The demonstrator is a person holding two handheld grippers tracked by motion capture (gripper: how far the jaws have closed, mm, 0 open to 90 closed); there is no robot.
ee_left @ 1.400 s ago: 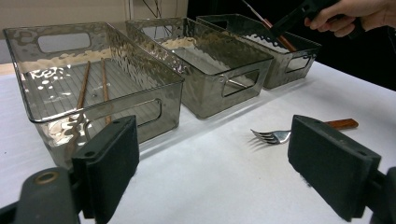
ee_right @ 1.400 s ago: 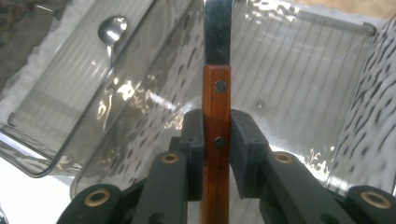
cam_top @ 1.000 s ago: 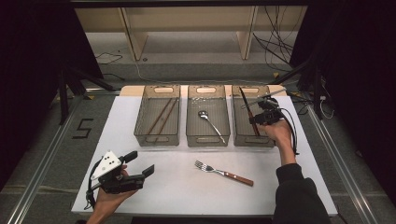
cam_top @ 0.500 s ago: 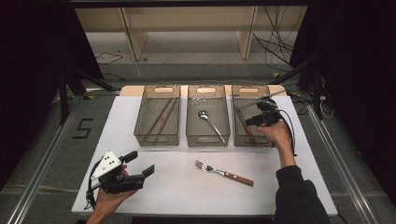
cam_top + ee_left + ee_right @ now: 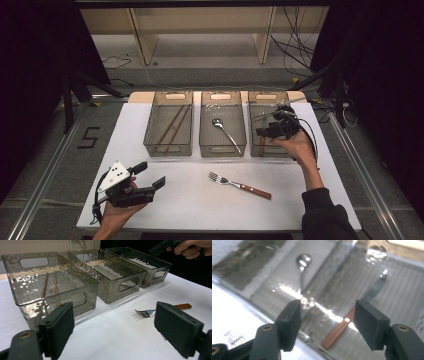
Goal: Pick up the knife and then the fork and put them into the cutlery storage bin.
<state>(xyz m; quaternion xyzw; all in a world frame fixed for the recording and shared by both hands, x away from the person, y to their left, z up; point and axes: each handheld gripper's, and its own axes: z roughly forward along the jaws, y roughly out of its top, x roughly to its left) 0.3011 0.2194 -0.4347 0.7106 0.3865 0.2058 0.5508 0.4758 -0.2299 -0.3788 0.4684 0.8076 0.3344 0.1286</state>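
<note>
A knife (image 5: 339, 331) with a brown wooden handle lies on the floor of the right clear bin (image 5: 270, 95). My right gripper (image 5: 262, 126) hovers over that bin. Its jaws have just been opening, and nothing is between them in the right gripper view (image 5: 328, 322). A wood-handled fork (image 5: 240, 185) lies on the white table top, in front of the bins. At the front left my left gripper (image 5: 151, 174) rests open and empty, aimed toward the fork (image 5: 147, 312).
The left bin (image 5: 167, 149) holds two chopsticks (image 5: 172, 127). The middle bin (image 5: 222, 149) holds a spoon (image 5: 226, 131). All three bins stand side by side at the back of the white mat. Dark rails run along both table sides.
The right gripper's jaws went from nearly shut to wide apart and the hand lifted a little. The knife it held now lies in the right bin. The left gripper stayed put.
</note>
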